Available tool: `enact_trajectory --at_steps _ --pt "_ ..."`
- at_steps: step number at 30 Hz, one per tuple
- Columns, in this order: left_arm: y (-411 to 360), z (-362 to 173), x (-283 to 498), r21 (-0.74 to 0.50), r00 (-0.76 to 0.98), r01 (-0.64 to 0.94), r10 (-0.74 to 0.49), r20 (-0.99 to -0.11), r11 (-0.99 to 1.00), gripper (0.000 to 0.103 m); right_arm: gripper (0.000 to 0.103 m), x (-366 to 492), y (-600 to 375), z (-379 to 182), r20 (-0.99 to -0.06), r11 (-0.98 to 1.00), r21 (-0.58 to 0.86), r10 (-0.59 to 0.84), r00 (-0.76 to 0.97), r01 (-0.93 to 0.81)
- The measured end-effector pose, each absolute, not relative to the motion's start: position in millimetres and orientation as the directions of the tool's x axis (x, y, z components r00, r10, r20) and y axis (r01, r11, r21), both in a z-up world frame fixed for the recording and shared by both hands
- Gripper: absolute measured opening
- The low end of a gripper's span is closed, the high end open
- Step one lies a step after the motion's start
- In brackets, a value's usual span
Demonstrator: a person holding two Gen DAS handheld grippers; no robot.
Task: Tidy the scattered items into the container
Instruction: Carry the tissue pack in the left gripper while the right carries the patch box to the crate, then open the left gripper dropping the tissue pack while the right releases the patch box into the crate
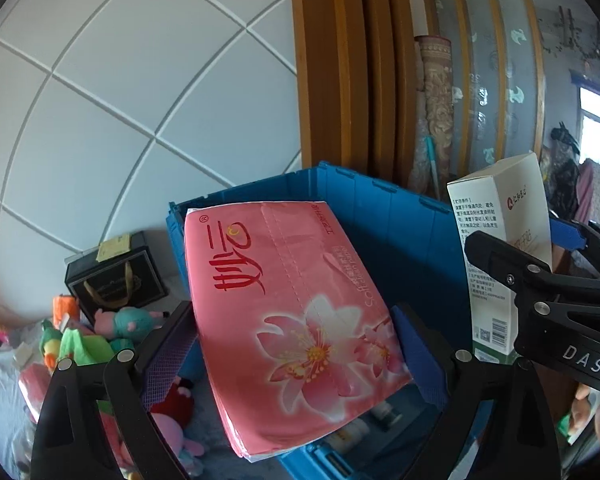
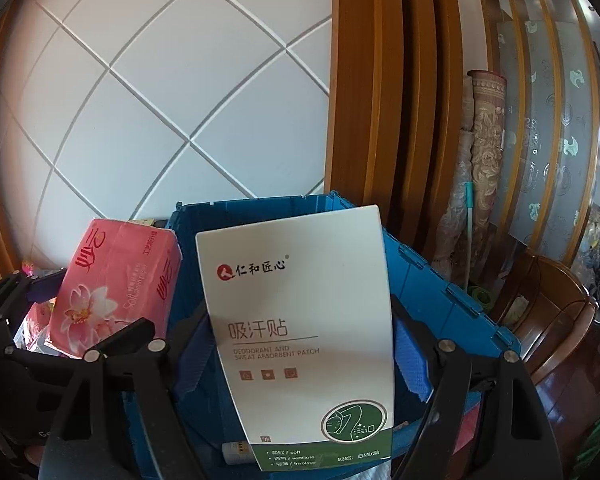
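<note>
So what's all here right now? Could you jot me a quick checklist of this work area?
Surface: grey cloth under the toys.
Job's things: pink tissue pack and white box held over the blue crate; small bottles inside.
Clutter: plush toys, black gift bag.
Grippers: left gripper shut on the pack; right gripper shut on the box.
Cables: nothing seen.
Surroundings: white tiled wall, wooden frame.

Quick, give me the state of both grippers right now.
Left gripper: shut on the pink tissue pack.
Right gripper: shut on the white patch box.
</note>
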State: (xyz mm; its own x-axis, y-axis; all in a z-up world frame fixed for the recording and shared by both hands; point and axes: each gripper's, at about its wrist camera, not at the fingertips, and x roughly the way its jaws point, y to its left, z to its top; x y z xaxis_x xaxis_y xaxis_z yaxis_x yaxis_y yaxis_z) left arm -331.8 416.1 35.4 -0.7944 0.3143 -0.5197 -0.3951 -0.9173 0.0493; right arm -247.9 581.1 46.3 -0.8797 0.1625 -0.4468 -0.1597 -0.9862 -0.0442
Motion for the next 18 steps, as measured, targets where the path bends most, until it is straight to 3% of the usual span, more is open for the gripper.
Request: enact_trajectory --at_steps 5,18 --pt "451.8 19.5 -351.6 0.02 -0.728 -0.44 0.343 -0.594 -0.898 0.096 0.079 -268.1 612.8 29.8 -0.494 -0.983 -0.035 0.175 -0.851 -0.182" --pt "479.7 -1.9 -377.5 0.077 -0.612 -0.445 0.24 -0.753 -0.892 0.099 0.08 -309.6 625.6 9.0 -0.639 -0.981 -0.074 0.183 -0.747 -0.177"
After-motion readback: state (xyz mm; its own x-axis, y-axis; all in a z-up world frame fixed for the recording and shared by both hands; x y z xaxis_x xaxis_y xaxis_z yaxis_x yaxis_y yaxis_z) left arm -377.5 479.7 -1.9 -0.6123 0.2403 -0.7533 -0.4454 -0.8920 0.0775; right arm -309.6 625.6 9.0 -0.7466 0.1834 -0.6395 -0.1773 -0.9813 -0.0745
